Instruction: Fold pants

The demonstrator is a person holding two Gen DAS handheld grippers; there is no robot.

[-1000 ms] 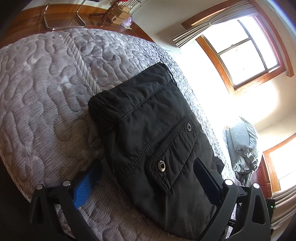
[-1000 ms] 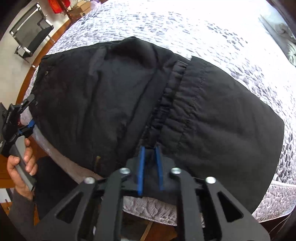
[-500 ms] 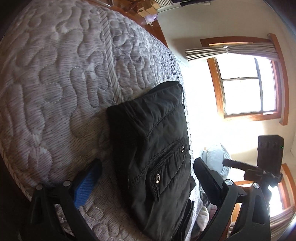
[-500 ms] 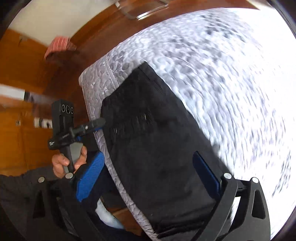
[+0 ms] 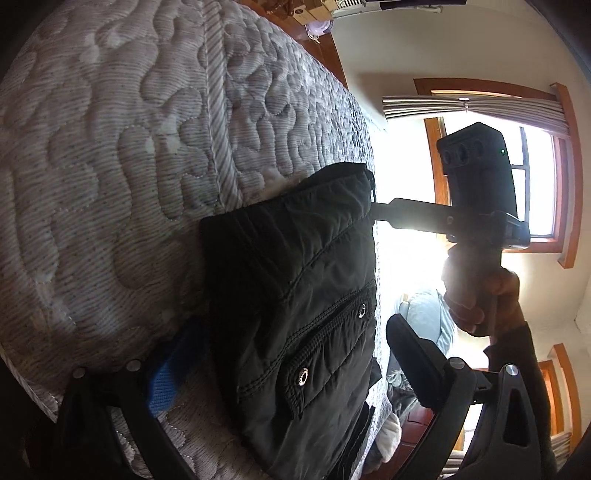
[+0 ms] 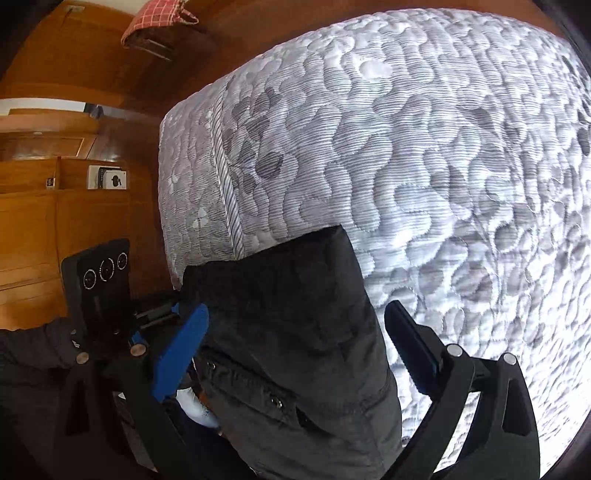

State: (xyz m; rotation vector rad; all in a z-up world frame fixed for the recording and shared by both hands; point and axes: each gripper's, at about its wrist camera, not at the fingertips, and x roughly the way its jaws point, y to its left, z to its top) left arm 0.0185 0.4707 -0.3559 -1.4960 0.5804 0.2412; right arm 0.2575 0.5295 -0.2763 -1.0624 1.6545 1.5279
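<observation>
The black pants (image 5: pixel 295 306) lie folded into a thick bundle at a corner of the grey quilted mattress (image 5: pixel 110 166). A snap-button pocket flap faces up. My left gripper (image 5: pixel 291 365) is open, one finger on each side of the bundle. My right gripper (image 6: pixel 299 350) is open too, its fingers either side of the same bundle (image 6: pixel 295 325). The right gripper's body (image 5: pixel 476 184) shows in the left wrist view, beyond the pants. The left gripper's body (image 6: pixel 99 280) shows in the right wrist view, at the left.
The mattress edge (image 6: pixel 192 177) drops off beside the pants to a wooden floor (image 6: pixel 48 229). A bright window (image 5: pixel 535 177) with wooden frame is on the right. Grey bedding (image 5: pixel 424 321) lies beyond the bed. A red checked cloth (image 6: pixel 159 18) lies on the floor.
My right gripper opened, releasing the pants hem it pinched a second ago, and swung round to the bundle's far side. Both grippers moved in close on either side of the folded pants.
</observation>
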